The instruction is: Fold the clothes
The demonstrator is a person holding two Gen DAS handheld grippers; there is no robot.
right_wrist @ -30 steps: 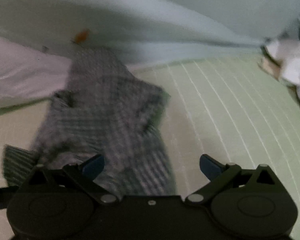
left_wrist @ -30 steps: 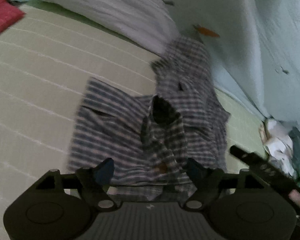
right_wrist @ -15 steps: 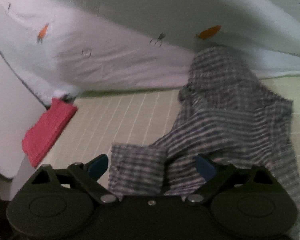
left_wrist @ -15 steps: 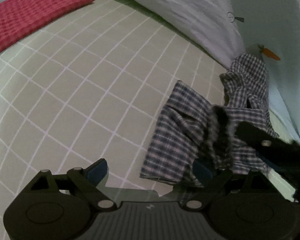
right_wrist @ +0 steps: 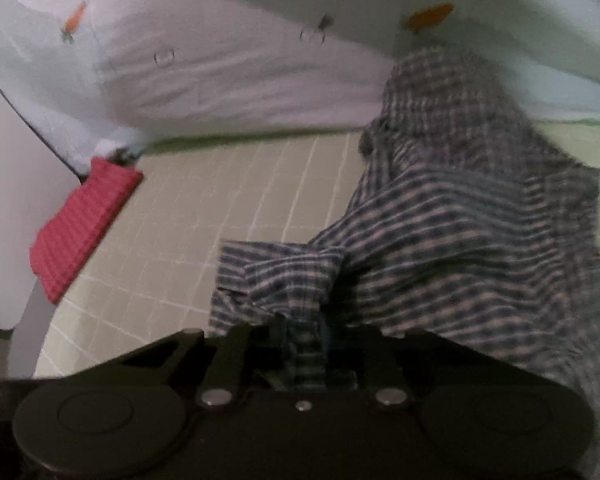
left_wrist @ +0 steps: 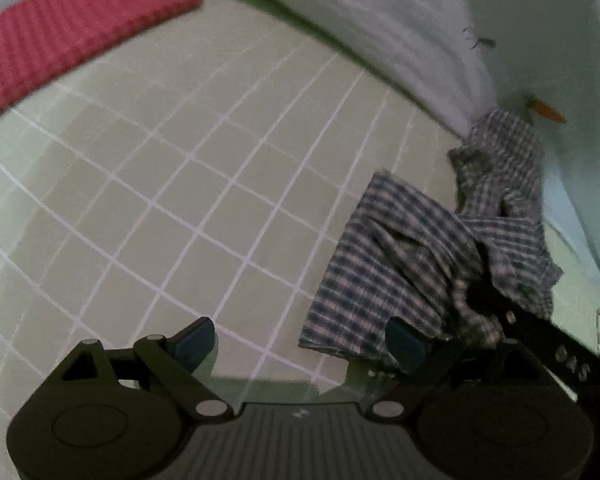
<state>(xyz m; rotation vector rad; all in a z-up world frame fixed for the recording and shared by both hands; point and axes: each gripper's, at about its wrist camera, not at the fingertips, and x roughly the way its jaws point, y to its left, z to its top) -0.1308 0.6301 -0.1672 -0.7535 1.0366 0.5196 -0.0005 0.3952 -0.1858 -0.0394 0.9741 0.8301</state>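
Now — right claw (right_wrist: 302, 344) closing on plaid shirt (right_wrist: 460, 240) edge; left claw (left_wrist: 300, 340) beside it

Dim light; green grid sheet (left_wrist: 204, 184), possibly carrot-print bedding (right_wrist: 228, 76).

Checked shirt (right_wrist: 452, 232) of thin woven cloth, soft and crumpled, matt, in navy and pale plaid. Bed sheet (left_wrist: 172, 208) underneath of smooth matt cloth, pale green with a fine white grid. Red cloth (left_wrist: 72, 36) at the sheet's far left corner, folded, with a ribbed or waffled weave, matt. Quilt (right_wrist: 228, 80) along the far edge of soft, wrinkled pale cotton printed with small orange carrots. Left claw (left_wrist: 296, 340) of black matt plastic, ribbed panel at the middle, dull metal pivot pins, blue rubbery pads. Right claw (right_wrist: 302, 340) of the same black plastic.
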